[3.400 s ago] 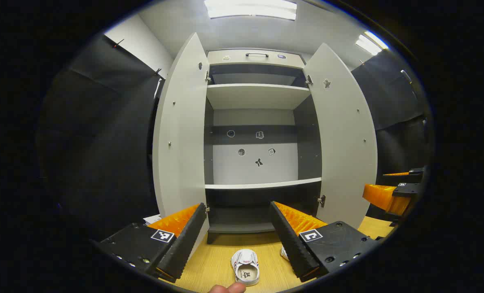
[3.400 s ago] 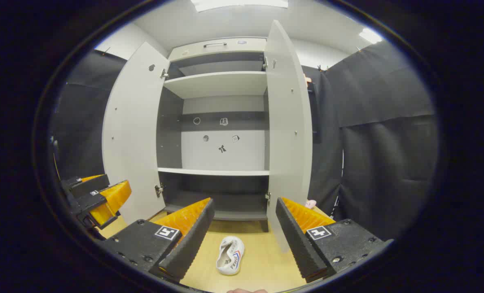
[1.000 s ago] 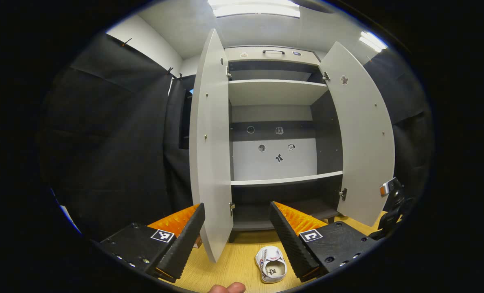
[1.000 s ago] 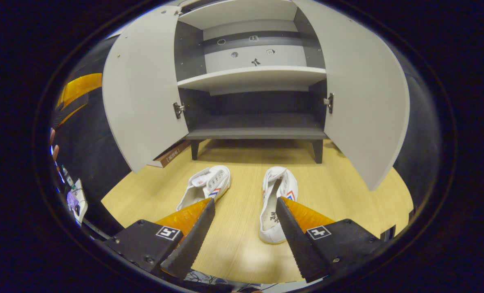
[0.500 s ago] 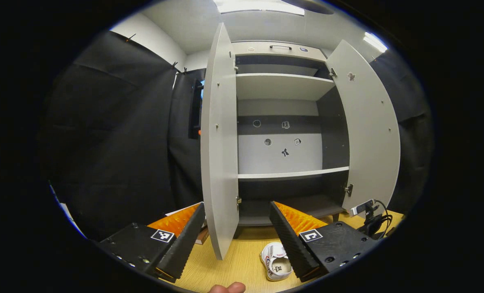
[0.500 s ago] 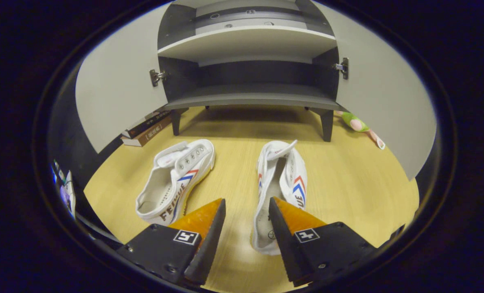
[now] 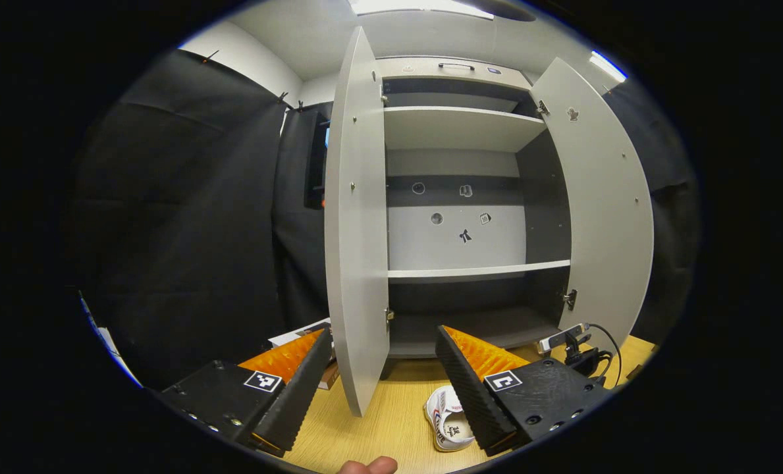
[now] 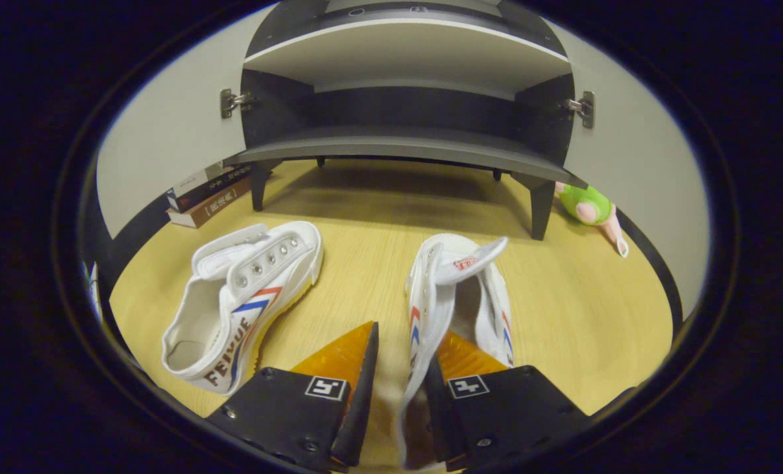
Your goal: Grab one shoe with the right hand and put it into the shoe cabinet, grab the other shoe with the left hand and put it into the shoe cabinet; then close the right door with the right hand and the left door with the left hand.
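The right hand-held gripper [image 8: 398, 388] straddles the side wall of the right shoe [image 8: 460, 299], jaws nearly pinching it but not clearly pressing. The left shoe [image 8: 240, 303] lies beside it on the floor [image 8: 365, 217]. The left hand-held gripper [image 7: 383, 378] hangs spread wide. Beyond, the shoe cabinet [image 8: 404, 141] holds no shoes and both doors stand open, so every step remains.

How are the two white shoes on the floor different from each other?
The right shoe stands upright, its side wall between the right tongs; the left shoe lies tipped on its side with nothing touching it. The right shoe's tongue flap sticks up and bends over; the left shoe's strap lies flat. Both are white with red and blue stripes, toes toward the cabinet.
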